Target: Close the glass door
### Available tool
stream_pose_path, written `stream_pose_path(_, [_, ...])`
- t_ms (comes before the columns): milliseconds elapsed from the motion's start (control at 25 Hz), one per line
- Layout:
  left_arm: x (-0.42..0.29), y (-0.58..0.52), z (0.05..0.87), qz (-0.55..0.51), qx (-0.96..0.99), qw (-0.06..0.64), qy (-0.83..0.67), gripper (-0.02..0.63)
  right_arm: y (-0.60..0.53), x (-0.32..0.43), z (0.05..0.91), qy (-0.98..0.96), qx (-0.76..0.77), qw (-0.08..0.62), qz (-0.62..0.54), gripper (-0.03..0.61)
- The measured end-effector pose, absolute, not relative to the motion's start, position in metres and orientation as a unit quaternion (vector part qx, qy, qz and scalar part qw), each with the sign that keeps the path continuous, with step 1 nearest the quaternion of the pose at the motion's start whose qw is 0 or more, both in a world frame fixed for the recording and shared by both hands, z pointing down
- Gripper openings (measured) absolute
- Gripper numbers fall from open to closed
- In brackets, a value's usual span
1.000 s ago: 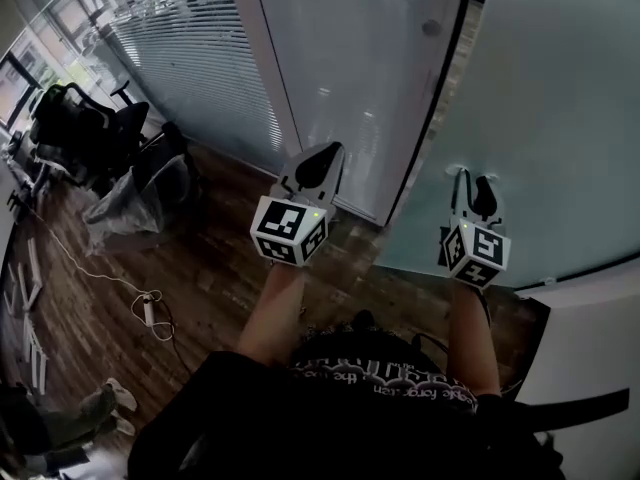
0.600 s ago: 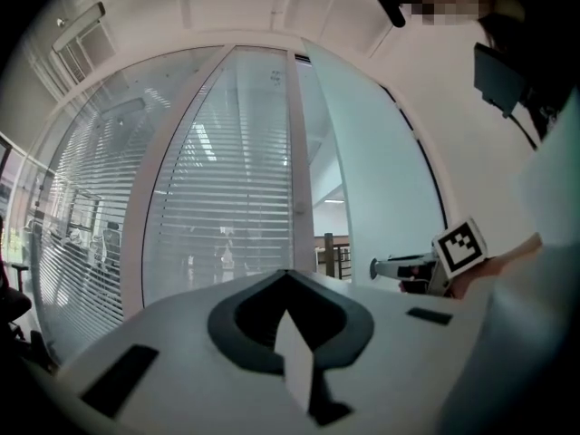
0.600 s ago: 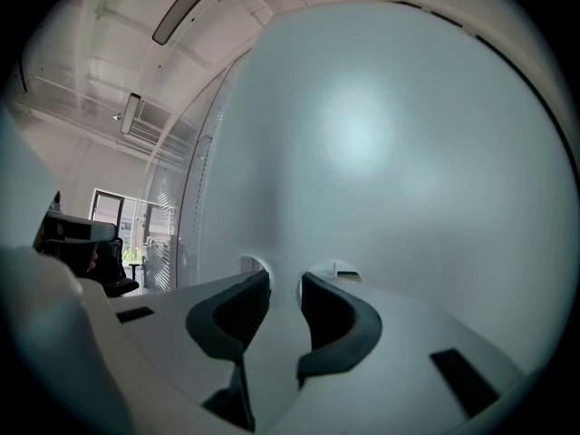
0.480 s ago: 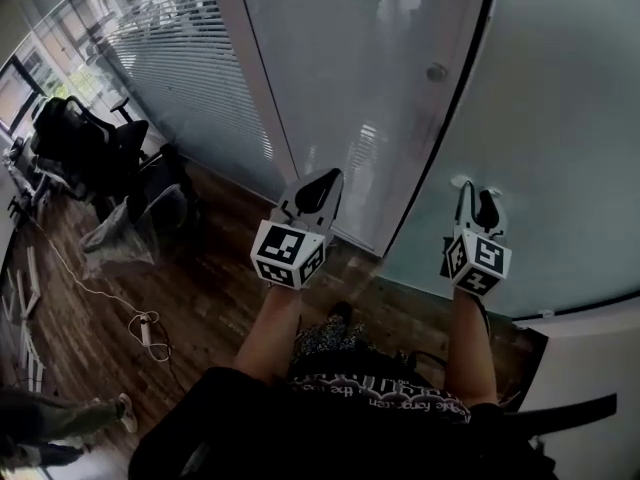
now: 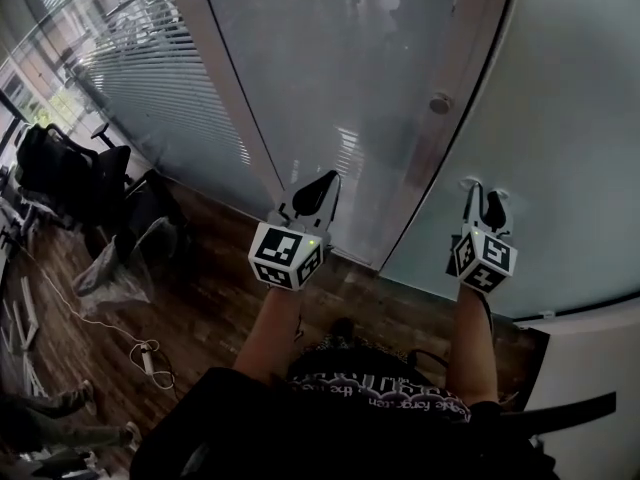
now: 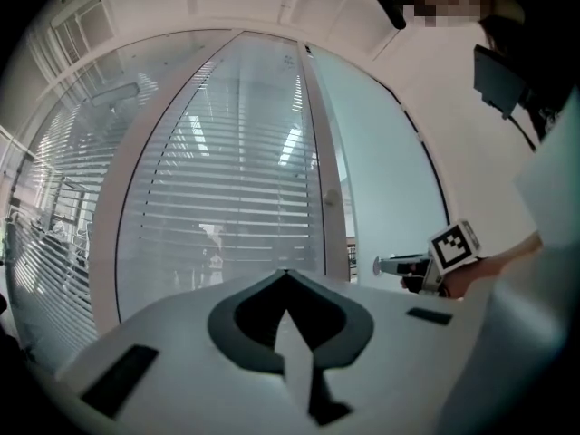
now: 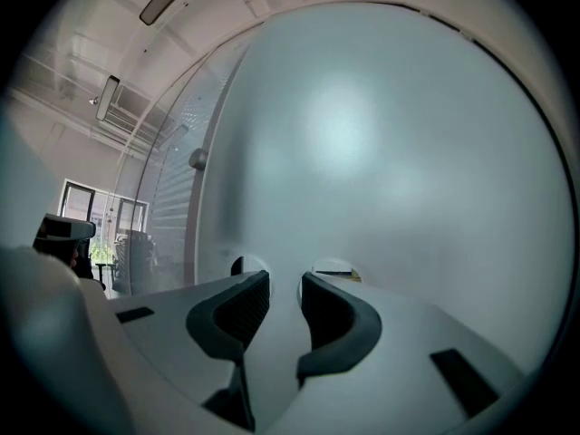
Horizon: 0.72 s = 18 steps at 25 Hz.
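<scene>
Wood floor (image 5: 200, 298) is seen below both claws. A glass wall with slatted blinds (image 5: 150, 88) runs ahead and to the left of the left gripper (image 5: 322, 180). The frosted glass door (image 5: 560, 118) stands directly ahead of the right gripper (image 5: 478, 186) and fills most of the right gripper view. Dark office chairs (image 5: 60, 178) are noted well to the left of the left gripper.

The left gripper is held in the air, near the glass wall but apart from it. It is clenched, tips meeting, with nothing between them. The right gripper's jaws are released, a narrow gap left between them and nothing made out in it. Their tips are set at the door's face, between two round fittings (image 7: 333, 267). A round knob (image 5: 439, 103) is seen above and just left of that claw.
</scene>
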<state>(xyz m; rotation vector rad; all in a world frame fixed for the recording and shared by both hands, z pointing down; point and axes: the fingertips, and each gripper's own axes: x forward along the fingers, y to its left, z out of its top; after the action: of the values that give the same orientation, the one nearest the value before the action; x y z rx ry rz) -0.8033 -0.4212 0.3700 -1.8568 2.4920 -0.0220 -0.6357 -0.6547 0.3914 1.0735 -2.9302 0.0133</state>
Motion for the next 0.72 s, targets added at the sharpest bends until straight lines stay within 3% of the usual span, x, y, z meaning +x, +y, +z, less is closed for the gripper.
stream_pose_path(720, [-0.833, -0.453, 0.375, -0.009, -0.618, 0.009, 0.786, -0.009, -0.699, -0.658, 0.388, -0.925, 0.379, 0.009, 0.006, 0.112])
